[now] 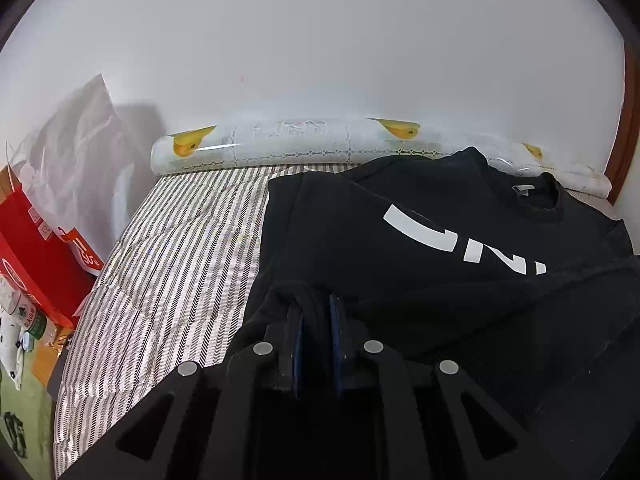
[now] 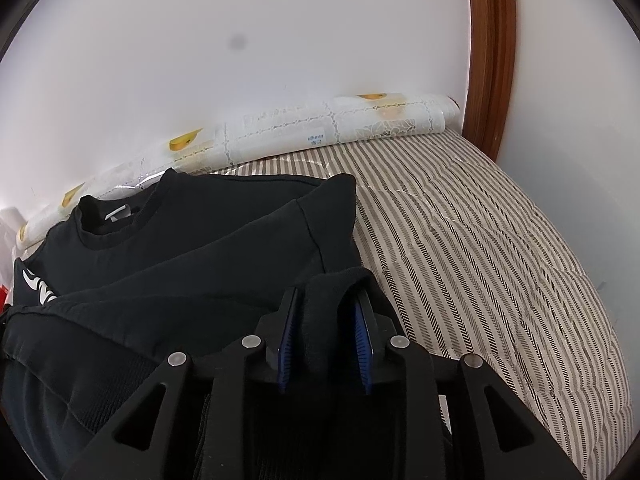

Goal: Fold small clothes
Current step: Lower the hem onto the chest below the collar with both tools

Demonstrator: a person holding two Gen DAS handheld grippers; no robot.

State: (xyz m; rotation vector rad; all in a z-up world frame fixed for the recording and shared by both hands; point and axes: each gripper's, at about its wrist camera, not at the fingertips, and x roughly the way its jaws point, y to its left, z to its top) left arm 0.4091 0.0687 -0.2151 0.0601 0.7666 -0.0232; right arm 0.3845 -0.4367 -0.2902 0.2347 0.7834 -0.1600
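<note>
Nearest in the left wrist view, the left gripper [image 1: 316, 316] has its jaws clenched on a bunched fold of the black sweatshirt [image 1: 420, 240]. In the right wrist view, the right gripper [image 2: 326, 308] has its jaws parted with a thick fold of the same garment lying loosely between them, the blue pads [image 2: 362, 336] standing clear of the cloth. The sweatshirt lies on the striped bed cover [image 2: 480, 240], collar toward the wall, white lettering [image 1: 452, 238] facing up. Beyond it a patterned roll [image 1: 280, 142] rests along the white wall [image 1: 320, 40]. A red box [image 1: 36, 248] stands off the bed's left edge.
</note>
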